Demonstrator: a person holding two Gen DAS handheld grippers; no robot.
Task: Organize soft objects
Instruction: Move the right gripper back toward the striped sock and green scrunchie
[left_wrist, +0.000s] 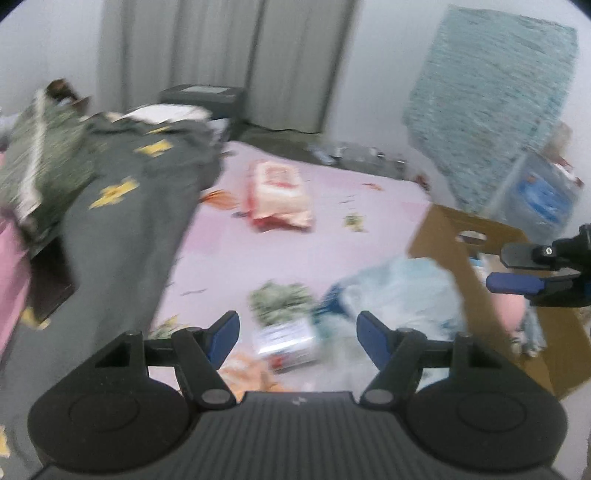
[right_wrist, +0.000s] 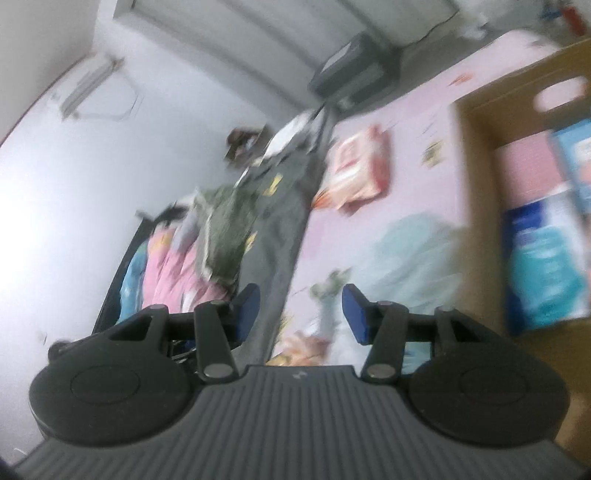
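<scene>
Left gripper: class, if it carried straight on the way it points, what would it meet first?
Probably the small green-topped packet lying on the pink bedsheet, just ahead between the open fingers; blur leaves depth uncertain.

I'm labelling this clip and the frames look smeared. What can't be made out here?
- Small packet near the left gripper, left wrist view: print lost to motion blur.
- Cardboard box, right wrist view: cut off by the frame edge, contents smeared.
- Right gripper, left wrist view: cut off by the right edge.
</scene>
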